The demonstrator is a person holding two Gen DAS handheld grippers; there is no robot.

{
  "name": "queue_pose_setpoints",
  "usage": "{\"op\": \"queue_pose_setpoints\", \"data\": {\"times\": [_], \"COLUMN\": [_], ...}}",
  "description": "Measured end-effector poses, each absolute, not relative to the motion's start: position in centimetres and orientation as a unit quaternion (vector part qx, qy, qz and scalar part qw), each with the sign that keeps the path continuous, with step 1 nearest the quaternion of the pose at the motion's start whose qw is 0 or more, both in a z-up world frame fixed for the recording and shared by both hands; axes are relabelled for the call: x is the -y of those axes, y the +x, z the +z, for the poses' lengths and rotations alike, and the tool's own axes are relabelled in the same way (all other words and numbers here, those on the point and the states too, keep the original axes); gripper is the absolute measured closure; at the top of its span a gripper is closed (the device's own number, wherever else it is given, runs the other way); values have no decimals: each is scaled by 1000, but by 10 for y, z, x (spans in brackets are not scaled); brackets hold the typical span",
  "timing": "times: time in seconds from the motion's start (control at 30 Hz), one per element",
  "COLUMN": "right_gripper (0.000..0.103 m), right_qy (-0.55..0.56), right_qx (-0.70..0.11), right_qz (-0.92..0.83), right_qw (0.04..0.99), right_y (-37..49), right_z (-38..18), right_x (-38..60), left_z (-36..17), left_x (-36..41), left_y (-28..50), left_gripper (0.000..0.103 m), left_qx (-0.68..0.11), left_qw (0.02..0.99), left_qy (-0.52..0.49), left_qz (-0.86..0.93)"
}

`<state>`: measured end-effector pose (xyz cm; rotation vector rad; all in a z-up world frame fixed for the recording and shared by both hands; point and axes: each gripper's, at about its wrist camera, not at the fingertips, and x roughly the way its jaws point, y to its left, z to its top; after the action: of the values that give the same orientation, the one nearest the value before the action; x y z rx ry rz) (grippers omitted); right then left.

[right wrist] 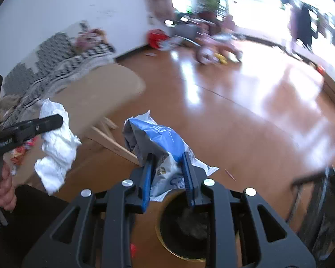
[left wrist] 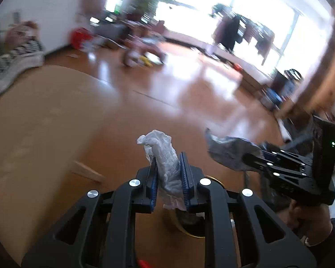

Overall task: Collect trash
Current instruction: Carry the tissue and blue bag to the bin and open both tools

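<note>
Holding, left: I have a crumpled white tissue (left wrist: 165, 163) pinched between the blue pads of my left gripper (left wrist: 168, 174); the jaws are clamped on it, and its loose ends stick out above and below the pads.
Holding, right: my right gripper (right wrist: 167, 169) is clamped on a blue and white plastic wrapper (right wrist: 158, 140), which bulges up past the fingertips and trails out to the right.
Across views: from the left wrist I see the right gripper (left wrist: 241, 158) at my right with the wrapper (left wrist: 227, 149) in its jaws; from the right wrist I see the left gripper (right wrist: 55, 120) at my left with the tissue (right wrist: 55, 145) hanging from it.
Below: a round dark bin (right wrist: 183, 225) with a brass-coloured rim sits under the right gripper, something dark inside it.
Hands: a hand (right wrist: 4, 187) grips the left handle; another hand (left wrist: 306, 216) grips the right one.
Around: a tan table (left wrist: 44, 120) lies to the left, the glossy wooden floor (right wrist: 245, 116) beyond, blurred.
Far: bright windows (left wrist: 201, 4) and clutter by the wall, too smeared to name.
</note>
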<state>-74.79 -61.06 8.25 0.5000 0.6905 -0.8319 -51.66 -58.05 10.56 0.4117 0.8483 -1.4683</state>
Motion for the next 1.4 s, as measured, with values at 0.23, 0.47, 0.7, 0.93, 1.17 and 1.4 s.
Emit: {"op": "queue_pose_setpoints", "data": {"times": [0.23,0.47,0.7,0.93,1.17,1.4], "right_gripper": [77,77,77,57,38,31], "right_qy": [290,323,330,334,328,304], "right_qx": [-346,-362,-365,-354,-347,-341], "right_qz": [-424,-419,-420,-425,-438,-425], "right_qw": [786,768,763,763,762,781], "right_y": [-818,-834,-828,-831,-833,-802], "right_z": [11,-34,-41,-35,-24,4], "right_x": [616,610,613,618,619,626], "left_z": [33,-23,-33,-30,-27,27], "left_x": [619,624,630,630,629,615], "left_y": [-606,-628,-633,-634,-627,-575], "left_gripper": [85,85,85,20,18,14], "left_qx": [-387,-411,-415,-415,-415,-405], "left_qw": [576,543,539,542,553,596], "left_qy": [253,294,303,299,298,265], "left_qz": [-674,-671,-668,-667,-658,-641]}}
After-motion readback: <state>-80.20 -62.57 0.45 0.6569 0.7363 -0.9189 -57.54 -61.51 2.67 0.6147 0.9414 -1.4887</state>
